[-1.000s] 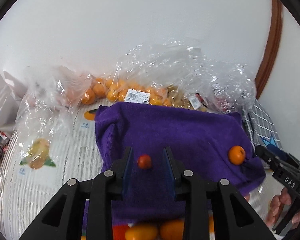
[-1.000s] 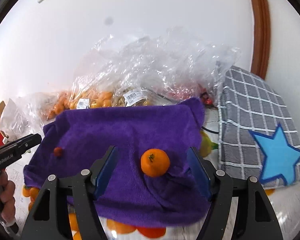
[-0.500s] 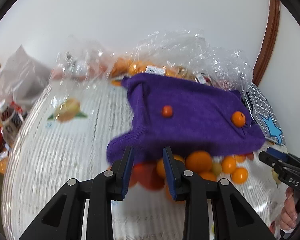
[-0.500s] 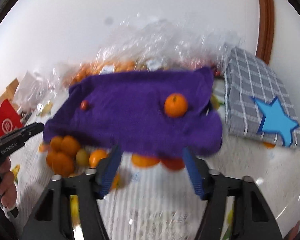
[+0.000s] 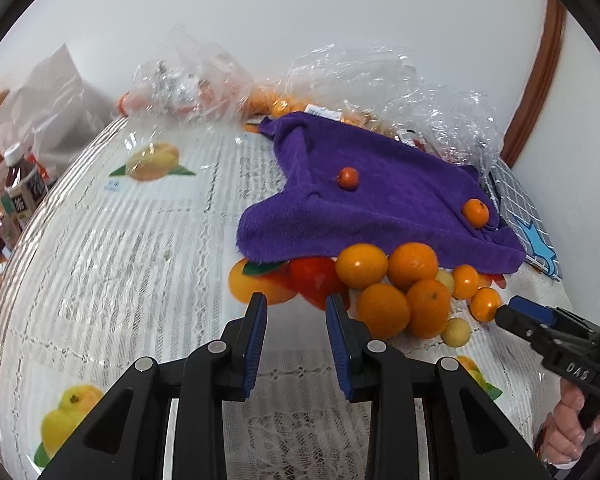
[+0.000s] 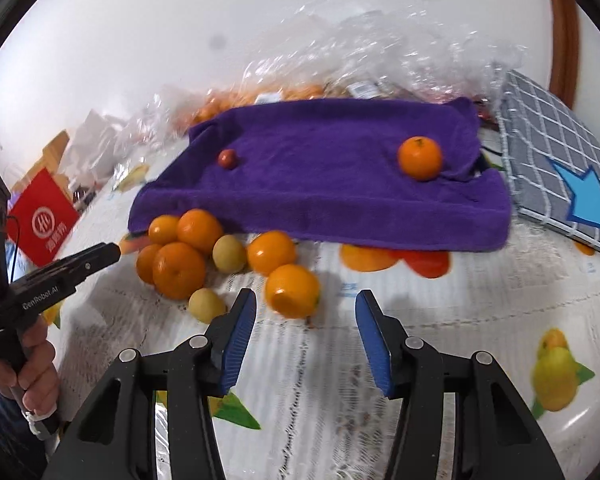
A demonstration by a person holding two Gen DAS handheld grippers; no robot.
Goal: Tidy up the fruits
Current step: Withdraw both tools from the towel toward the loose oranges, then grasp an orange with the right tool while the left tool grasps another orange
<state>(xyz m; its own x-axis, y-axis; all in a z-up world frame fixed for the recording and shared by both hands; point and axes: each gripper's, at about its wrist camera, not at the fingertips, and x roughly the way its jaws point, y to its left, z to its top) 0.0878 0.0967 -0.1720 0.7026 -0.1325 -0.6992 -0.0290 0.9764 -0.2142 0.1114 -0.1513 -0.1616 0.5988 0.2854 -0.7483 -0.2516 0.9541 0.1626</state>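
Observation:
A purple towel (image 5: 380, 196) (image 6: 320, 184) lies on the table with a small red fruit (image 5: 348, 178) (image 6: 228, 159) and a mandarin (image 5: 475, 212) (image 6: 419, 159) on it. A heap of oranges (image 5: 384, 306) (image 6: 179, 264) and small yellow fruits (image 5: 456, 332) (image 6: 229, 253) lies at its near edge. One orange (image 6: 292, 290) sits just ahead of my right gripper (image 6: 305, 308), which is open and empty. My left gripper (image 5: 296, 312) is open and empty, just short of the heap. Each gripper shows in the other's view, the right (image 5: 540, 328) and the left (image 6: 76, 264).
Clear plastic bags (image 5: 380, 76) (image 6: 380, 52) with more fruit lie behind the towel. A grey checked cloth with a blue star (image 6: 560, 168) (image 5: 520, 216) lies right. A bottle (image 5: 20, 192) and a red box (image 6: 40, 220) stand left. The tablecloth (image 5: 120, 280) has printed fruit.
Both grippers have pulled back and up from the towel. The two fruits stay on the towel, and the heap of oranges at its near edge has come into view.

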